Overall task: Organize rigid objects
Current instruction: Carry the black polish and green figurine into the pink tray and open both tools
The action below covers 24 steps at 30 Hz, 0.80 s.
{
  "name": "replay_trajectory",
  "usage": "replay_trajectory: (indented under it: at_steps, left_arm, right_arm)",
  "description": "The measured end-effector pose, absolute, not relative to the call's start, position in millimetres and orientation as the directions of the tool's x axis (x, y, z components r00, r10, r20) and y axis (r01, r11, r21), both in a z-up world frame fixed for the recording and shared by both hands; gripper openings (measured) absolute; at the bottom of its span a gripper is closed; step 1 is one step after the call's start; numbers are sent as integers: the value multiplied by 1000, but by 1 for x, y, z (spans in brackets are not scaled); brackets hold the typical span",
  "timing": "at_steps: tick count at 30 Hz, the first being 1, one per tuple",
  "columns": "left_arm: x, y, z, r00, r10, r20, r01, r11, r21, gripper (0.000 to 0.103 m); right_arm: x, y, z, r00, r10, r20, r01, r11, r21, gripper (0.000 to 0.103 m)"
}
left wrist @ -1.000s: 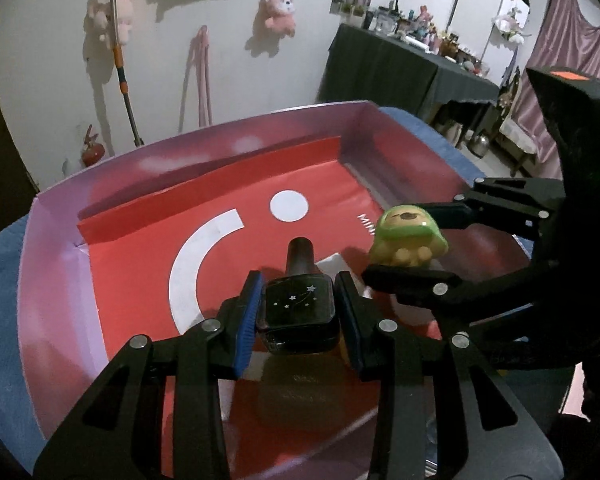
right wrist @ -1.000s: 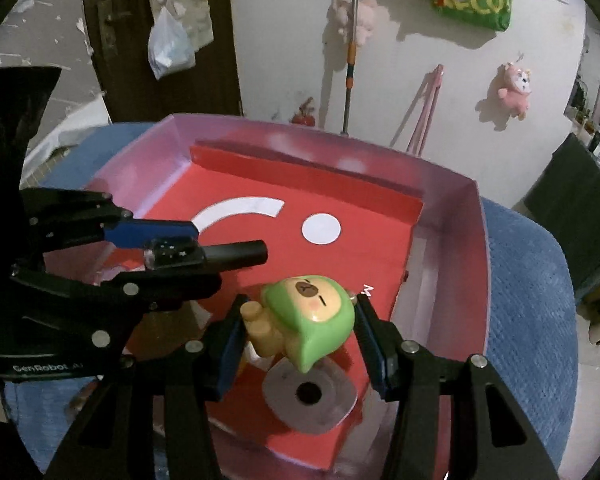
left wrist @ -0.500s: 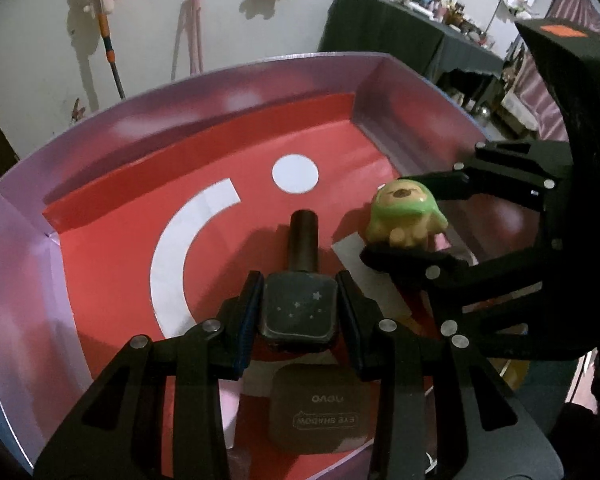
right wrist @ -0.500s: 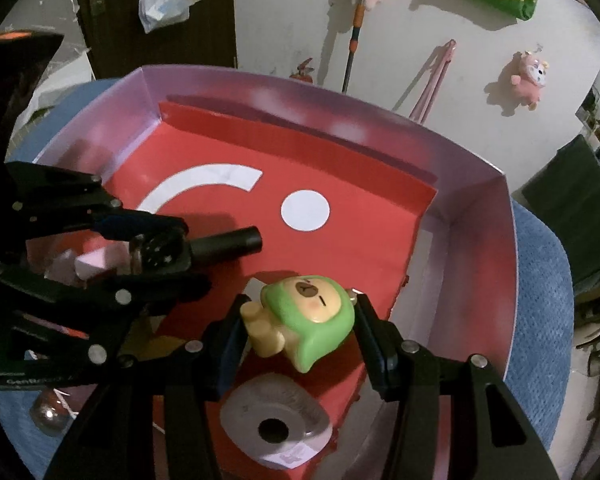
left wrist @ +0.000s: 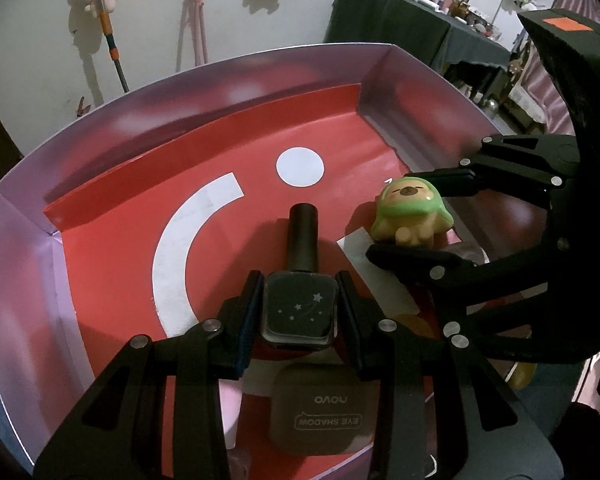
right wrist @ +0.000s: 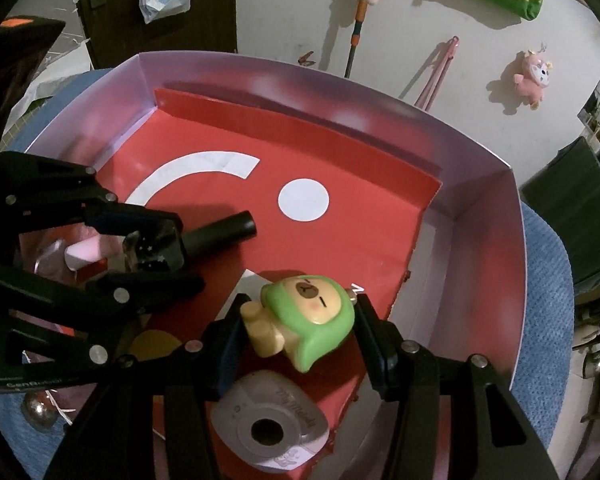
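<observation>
My left gripper (left wrist: 299, 312) is shut on a dark nail polish bottle (left wrist: 300, 296) with star marks and a black cap, held low over the red floor of the open box (left wrist: 204, 92). The bottle also shows in the right wrist view (right wrist: 196, 240). My right gripper (right wrist: 296, 324) is shut on a small bear figurine in a green hood (right wrist: 304, 318), held over the box's right part. The figurine also shows in the left wrist view (left wrist: 412, 216), right of the bottle.
The box (right wrist: 480, 216) has lilac walls and sits on a blue cloth (right wrist: 548, 320). Inside near the front lie a grey eye shadow case (left wrist: 320, 408), a white round-holed case (right wrist: 272, 428), a pink block (right wrist: 86, 252) and a yellow disc (right wrist: 156, 344).
Both grippers have moved forward and down into the box with their objects. The eye shadow case and the white case have come into fuller view beneath them.
</observation>
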<state>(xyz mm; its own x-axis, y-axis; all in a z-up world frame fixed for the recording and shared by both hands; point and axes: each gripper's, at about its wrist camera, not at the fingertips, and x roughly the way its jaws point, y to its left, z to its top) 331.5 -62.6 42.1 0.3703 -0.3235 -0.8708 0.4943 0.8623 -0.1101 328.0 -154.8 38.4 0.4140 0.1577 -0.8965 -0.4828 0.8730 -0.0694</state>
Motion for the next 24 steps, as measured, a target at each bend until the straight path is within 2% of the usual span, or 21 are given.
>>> replay_trajectory:
  at_steps: [16,24]
  left_arm:
    - [333,-53,39,360,-349,-865,483,863,-147,37]
    - [329,-43,47,410,-364,-836,445,880,-164,59]
  right_arm:
    - [327,-154,38,403,159,-901,-491,869,-66,58]
    - [327,-154,39,402,159,-902,-491,869,-66,60]
